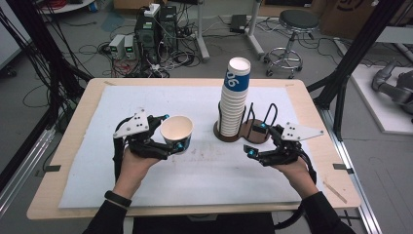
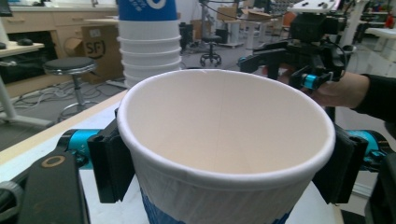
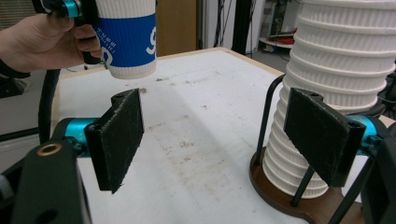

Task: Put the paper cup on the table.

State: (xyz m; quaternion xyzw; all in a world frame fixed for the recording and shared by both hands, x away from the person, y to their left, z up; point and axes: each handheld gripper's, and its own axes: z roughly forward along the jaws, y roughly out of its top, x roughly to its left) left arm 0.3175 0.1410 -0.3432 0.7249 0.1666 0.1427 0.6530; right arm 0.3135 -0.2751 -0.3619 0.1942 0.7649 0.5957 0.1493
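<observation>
paper cup (image 1: 176,133) is clamped upright by the left gripper (image 1: 171,131), lifted at nine o'clock of the cup stack (image 1: 234,100); right gripper (image 1: 257,139) is held wide open, empty.

Black sleeves, a black wristband (image 1: 117,198), black claws with cyan knobs and grey plates.

— What do you have on the floor beyond your table (image 1: 68,131)?

— A round black stool (image 1: 297,22) stands at the far right. Computer towers (image 1: 155,29) sit at the far middle, with tangled cables (image 1: 97,48) spread around them.

— And on the surface itself?

— A white mat (image 1: 195,170) covers most of your wooden top; it shows brownish stains near its middle.
</observation>
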